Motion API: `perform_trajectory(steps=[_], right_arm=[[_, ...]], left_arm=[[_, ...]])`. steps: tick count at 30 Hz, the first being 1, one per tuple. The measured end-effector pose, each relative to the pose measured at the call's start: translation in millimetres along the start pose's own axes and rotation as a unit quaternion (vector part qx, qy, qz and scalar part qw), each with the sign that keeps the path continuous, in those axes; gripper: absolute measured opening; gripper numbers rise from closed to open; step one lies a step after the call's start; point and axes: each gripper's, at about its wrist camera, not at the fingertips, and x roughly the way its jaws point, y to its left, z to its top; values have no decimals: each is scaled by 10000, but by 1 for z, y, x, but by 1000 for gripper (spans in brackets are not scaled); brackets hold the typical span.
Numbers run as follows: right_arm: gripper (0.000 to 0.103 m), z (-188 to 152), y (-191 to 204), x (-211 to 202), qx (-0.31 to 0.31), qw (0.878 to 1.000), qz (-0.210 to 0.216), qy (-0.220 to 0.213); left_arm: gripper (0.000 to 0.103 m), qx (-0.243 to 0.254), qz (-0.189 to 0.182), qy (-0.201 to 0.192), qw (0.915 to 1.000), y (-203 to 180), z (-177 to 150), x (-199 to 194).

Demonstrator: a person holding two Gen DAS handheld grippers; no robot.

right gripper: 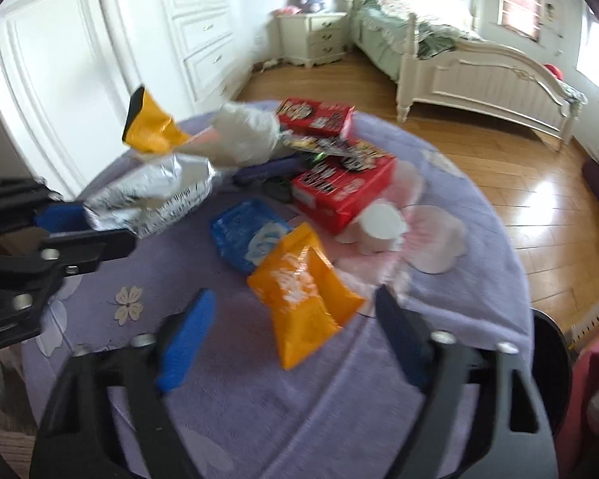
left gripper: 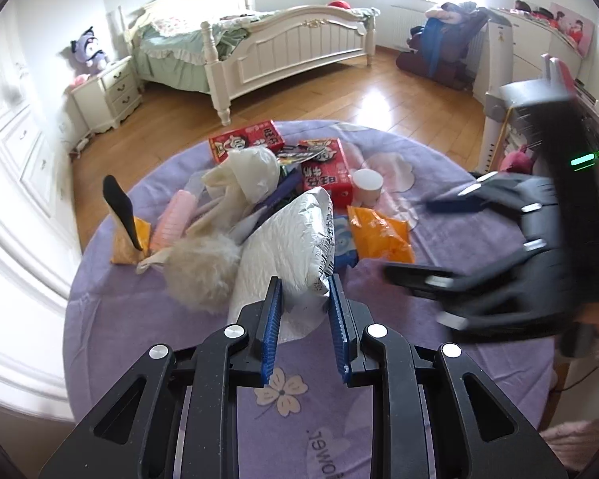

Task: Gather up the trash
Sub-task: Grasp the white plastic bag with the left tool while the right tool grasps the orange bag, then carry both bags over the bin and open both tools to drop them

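A: Left wrist view first: what is seen nearest?

B: The left gripper (left gripper: pixel 304 311) is seen low over the purple rug (left gripper: pixel 139 319). Its blue pads are set either side of the near end of a silver-white bag (left gripper: pixel 287 235); whether the bag is pressed or only straddled cannot be told. A gap is left between the jaws.

A: And the right one?

B: The right gripper (right gripper: pixel 295 319) is held with its jaws apart, and an orange packet (right gripper: pixel 299 299) is framed between the fingers without being touched.

A: What is found further out?

B: A blue packet (right gripper: pixel 247 235) is lain just behind the orange one, and a white cup (right gripper: pixel 379 225) is tipped beside a red box (right gripper: pixel 339 191). A second red box (right gripper: pixel 319 113), a white plastic bag (left gripper: pixel 247 175), a pink roll (left gripper: pixel 175 219) and a fluffy pompom (left gripper: pixel 203 271) are heaped near the middle. Beyond the rug, a bed (left gripper: pixel 299 44) and a nightstand (left gripper: pixel 108 94) are seen.
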Motion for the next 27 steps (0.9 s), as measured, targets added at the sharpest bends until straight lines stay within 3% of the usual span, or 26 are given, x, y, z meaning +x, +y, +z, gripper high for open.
perform_trajectory(steps=[1,2,3,5,8,16,27], right_arm=[[32,0,1,8,-35,9999,-42,138],[31,0,1,11,-33,9998,-103,157],[11,0,-1,13,5,9998,-102,185],[11,-4,-5,7,146,9998,91,137],[11,-9,-9,-10,211,9998,61,-20],[11,-27,-28,-61,453,9980,-240,-358],[11,-49,-63,-96,922,9923,-607,-553]], left_arm=[[24,9,-16,-12,10000,-1,0,-3],[24,16,-25,-16,10000,-1,0,-4],[24,22,-29,-28,10000,-2,0,-6],[24,8,-36,-46,10000,-2,0,-8],[24,33,-44,-88,9999,-7,2,-9],[24,287,-141,-290,9991,-40,15,-13],[24,738,-259,-447,9959,-90,32,-15]])
